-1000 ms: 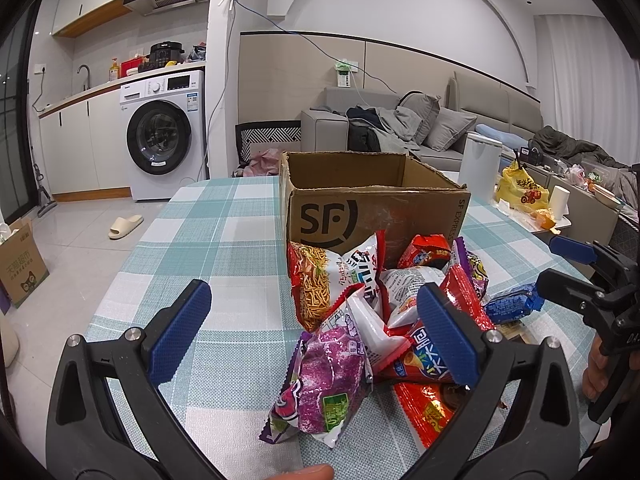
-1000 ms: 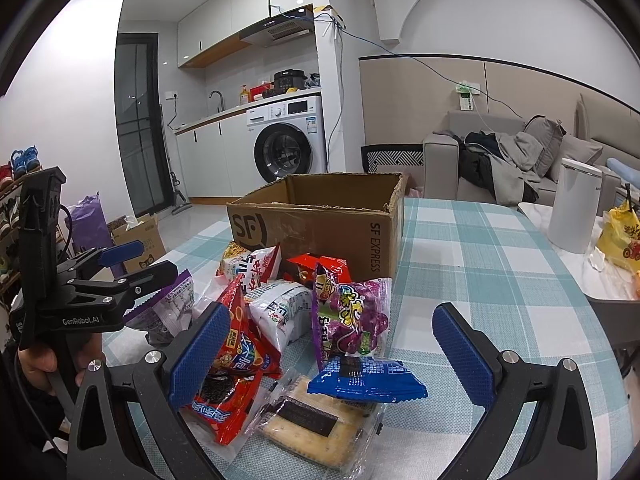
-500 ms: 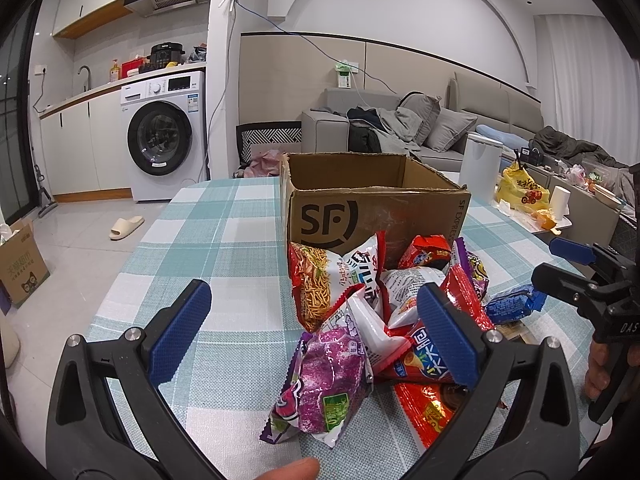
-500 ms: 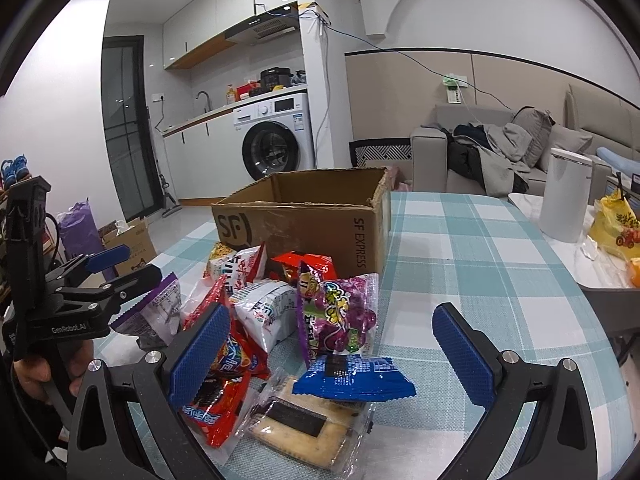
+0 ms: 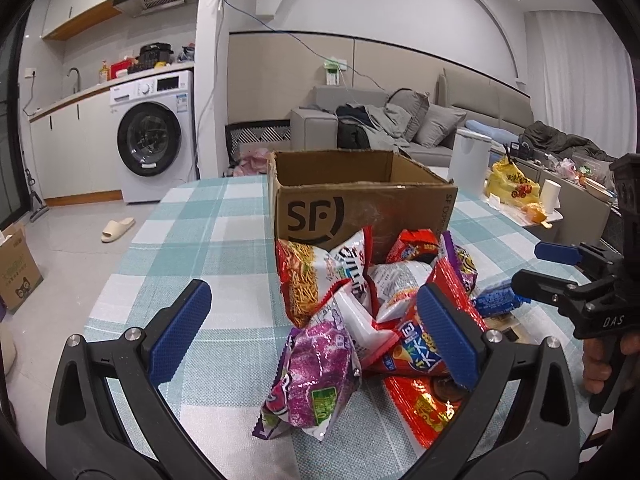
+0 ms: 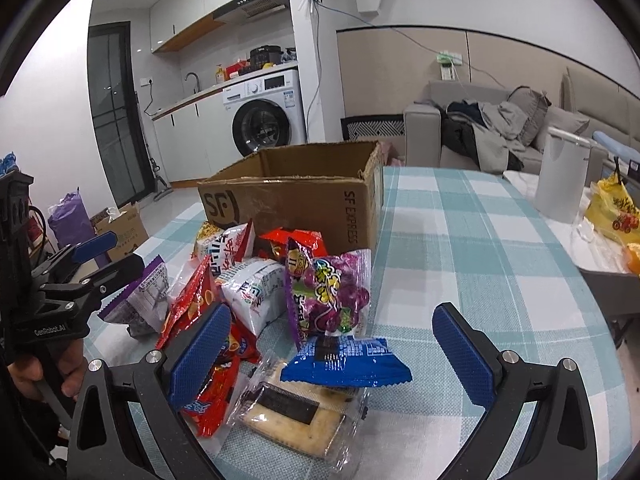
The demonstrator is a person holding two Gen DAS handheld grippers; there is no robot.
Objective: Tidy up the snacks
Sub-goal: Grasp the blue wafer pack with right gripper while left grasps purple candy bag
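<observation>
**Q:** Left wrist view first: where are the snacks, and why are both claws held off them?

**Me:** The snack pile lies heaped on the checked counter, touching the front wall of the open cardboard box, which looks empty from here. I judge the box is where they belong, so nothing is packed yet. My left claw hovers above the near edge of the counter, pads spread wide, holding nothing. The purple bag sits just ahead, between the pads in the picture, so it seems the easiest first pick.

**Q:** And the right side?

**Me:** My right claw is also spread wide and empty. It points at the pile from the other side, with the blue packet lying on a clear-wrapped cracker pack between its pads.

**Q:** How are your hands posed?

**Me:** Each hand grips its handle low, claws tilted slightly down toward the pile. My right hand shows at the frame edge in the left view.
</observation>
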